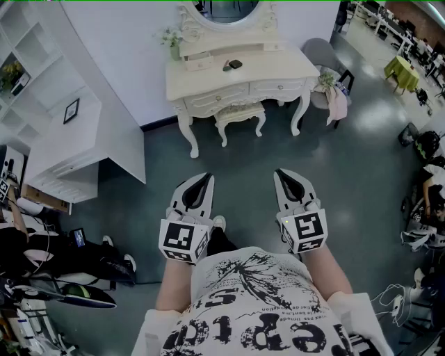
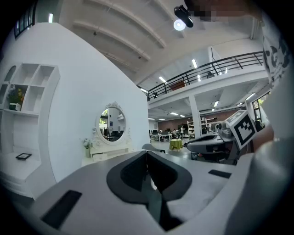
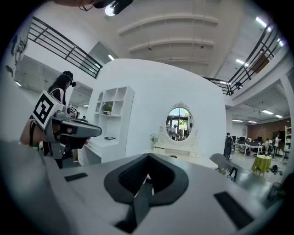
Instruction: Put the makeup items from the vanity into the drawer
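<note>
**Head view, person standing.** The white left gripper (image 1: 202, 179) and white right gripper (image 1: 286, 174), both lined in black, were held side by side above the grey-green floor (image 1: 348, 160). Each had its jaws pressed together with nothing between them. The small dark makeup items (image 1: 233, 65) lay on top of the cream, carved vanity (image 1: 201, 82), below its oval mirror (image 1: 229, 8) and well apart from both grippers. The vanity's front drawers (image 1: 217, 99) were closed. A matching cream stool (image 1: 240, 115) stood beneath.
</note>
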